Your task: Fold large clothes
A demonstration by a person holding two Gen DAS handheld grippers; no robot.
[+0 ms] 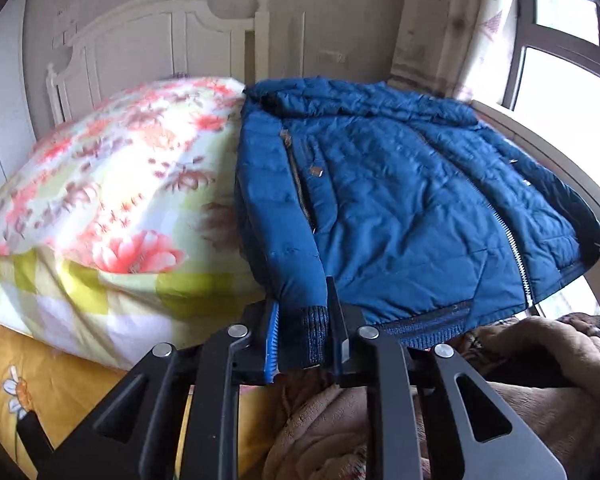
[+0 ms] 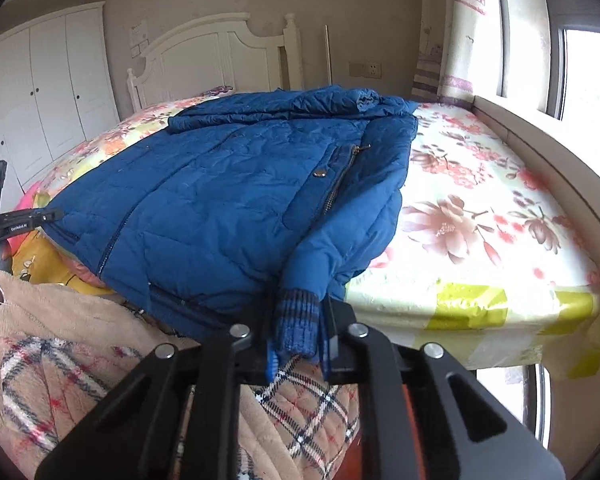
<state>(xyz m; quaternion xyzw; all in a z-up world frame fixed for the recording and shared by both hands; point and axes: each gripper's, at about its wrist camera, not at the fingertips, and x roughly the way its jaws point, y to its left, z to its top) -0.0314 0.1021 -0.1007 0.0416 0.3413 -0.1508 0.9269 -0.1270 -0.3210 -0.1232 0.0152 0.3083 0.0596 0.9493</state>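
Observation:
A blue padded jacket (image 1: 400,200) lies front up on a folded floral quilt (image 1: 112,184), zip partly done up. My left gripper (image 1: 304,340) is shut on the dark knitted cuff (image 1: 314,330) of one sleeve at the jacket's near hem. In the right wrist view the same jacket (image 2: 228,200) spreads over the quilt, and my right gripper (image 2: 298,344) is shut on the striped knitted cuff (image 2: 296,326) of the other sleeve. Each sleeve runs down along the jacket's side to the cuff. The left gripper's body (image 2: 20,220) shows at the far left edge.
A tan fleece coat with plaid lining (image 2: 60,352) is heaped in front of the jacket. The floral quilt (image 2: 480,208) extends right toward a window sill (image 2: 540,140). A white headboard (image 2: 220,60) and wardrobe (image 2: 40,92) stand behind. An orange sheet (image 1: 52,380) lies lower left.

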